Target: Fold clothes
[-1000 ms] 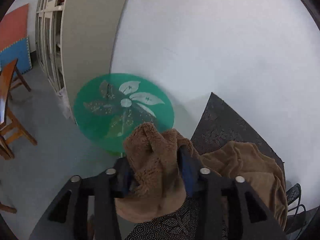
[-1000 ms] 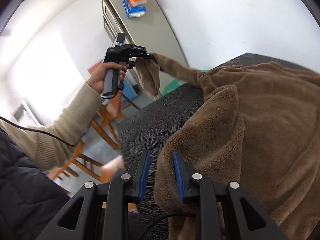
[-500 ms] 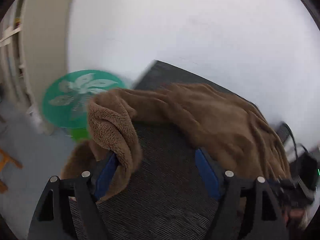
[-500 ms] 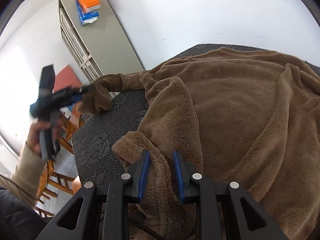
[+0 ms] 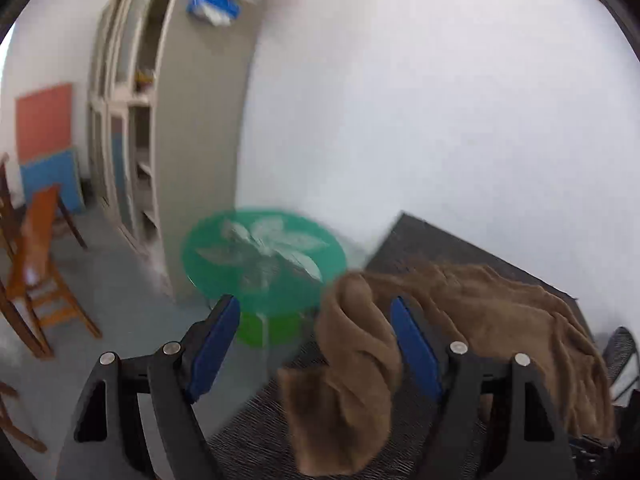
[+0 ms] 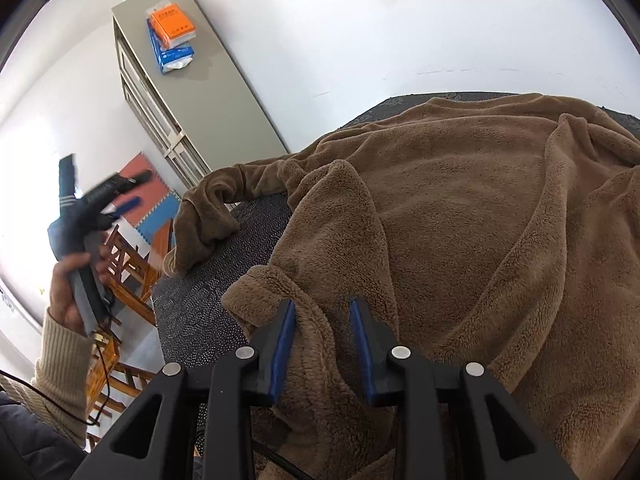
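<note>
garment: brown fleece top [image 6: 460, 216] spread on dark table mat [image 6: 208, 292], sleeve [image 6: 208, 216] draped over mat's left edge
left gripper [image 5: 312, 344]: jaws wide, nothing pinched; sleeve end just beside right pad
right gripper [image 6: 322, 340]: jaws just eased apart, fleece cuff fold between pads, grip slack
key relation: sleeve's long axis runs left-right; left gripper judged nearer

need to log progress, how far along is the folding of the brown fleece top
Early. Done: the left sleeve lies released at the table edge, and the left gripper is open and clear of it. In hand: the right gripper, jaws just opening, straddles a fleece fold. Left: the brown fleece top is still spread and rumpled.
</note>
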A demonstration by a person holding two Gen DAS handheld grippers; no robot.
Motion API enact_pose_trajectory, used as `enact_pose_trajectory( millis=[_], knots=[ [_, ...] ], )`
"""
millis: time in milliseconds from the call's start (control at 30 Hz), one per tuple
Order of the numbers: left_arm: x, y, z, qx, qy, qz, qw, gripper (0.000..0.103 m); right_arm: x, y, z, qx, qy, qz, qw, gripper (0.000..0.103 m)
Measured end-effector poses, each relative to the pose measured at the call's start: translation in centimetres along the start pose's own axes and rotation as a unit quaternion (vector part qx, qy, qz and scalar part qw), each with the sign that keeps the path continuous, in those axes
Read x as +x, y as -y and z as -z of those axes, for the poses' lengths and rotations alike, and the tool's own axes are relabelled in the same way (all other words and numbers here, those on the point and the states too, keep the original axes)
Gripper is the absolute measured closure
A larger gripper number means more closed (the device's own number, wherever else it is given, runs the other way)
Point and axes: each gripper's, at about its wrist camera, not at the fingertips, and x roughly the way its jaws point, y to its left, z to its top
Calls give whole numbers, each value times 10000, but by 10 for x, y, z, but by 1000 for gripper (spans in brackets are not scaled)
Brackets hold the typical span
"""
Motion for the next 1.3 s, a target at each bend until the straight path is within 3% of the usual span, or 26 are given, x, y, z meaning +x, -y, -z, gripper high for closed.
enact_pose_trajectory(
  millis=[67, 133, 233, 300, 400, 567, 667, 733, 800, 833, 900, 933, 1100, 1200, 1300],
  knots=[
    [-9, 12, 6, 263, 27, 207, 9994, 21, 0, 1, 0, 25, 32, -15, 10000, 72],
    [-7, 40, 27, 683, -332, 845, 9935, 21, 1, 0, 0, 22, 46, -13, 10000, 72],
    [6, 85, 71, 1270, -1033, 1829, 9694, 21, 0, 1, 0, 33, 85, 15, 10000, 72],
    [10, 116, 100, 1695, -1295, 2184, 9523, 21, -2, 0, 0, 46, 96, 29, 9999, 72],
    [11, 149, 128, 2289, -1444, 2386, 9326, 21, -8, -2, 2, 8, 151, 76, 9999, 72],
    [22, 164, 139, 2583, -1767, 2413, 9186, 21, -20, -1, 6, 61, 305, 192, 9993, 72],
    [32, 169, 143, 2577, -1875, 2299, 9196, 21, -25, 2, 8, 155, 396, 236, 9988, 72],
    [37, 175, 142, 2479, -1831, 2232, 9248, 21, -28, 1, 10, 171, 456, 220, 9986, 72],
    [42, 177, 142, 2241, -1865, 2433, 9251, 23, -35, -1, 12, 147, 572, 224, 9980, 72],
    [44, 178, 143, 2116, -1885, 2542, 9247, 29, -39, -2, 13, 138, 636, 233, 9976, 72],
    [47, 175, 140, 1865, -1987, 2701, 9235, 92, -49, -4, 16, 125, 760, 277, 9966, 72],
    [49, 173, 138, 1774, -2010, 2704, 9247, 96, -54, -4, 18, 109, 813, 326, 9961, 72],
    [16, 130, 110, 1427, -1502, 2569, 9440, 96, -83, 2, 33, -9, 1007, 809, 9916, 72],
    [-25, 89, 83, 1225, -984, 2270, 9611, 96, -101, 5, 43, -180, 1034, 1188, 9874, 72],
    [-64, 57, 66, 1180, -574, 1900, 9730, 96, -113, 2, 54, -434, 966, 1482, 9833, 72]
  ],
)
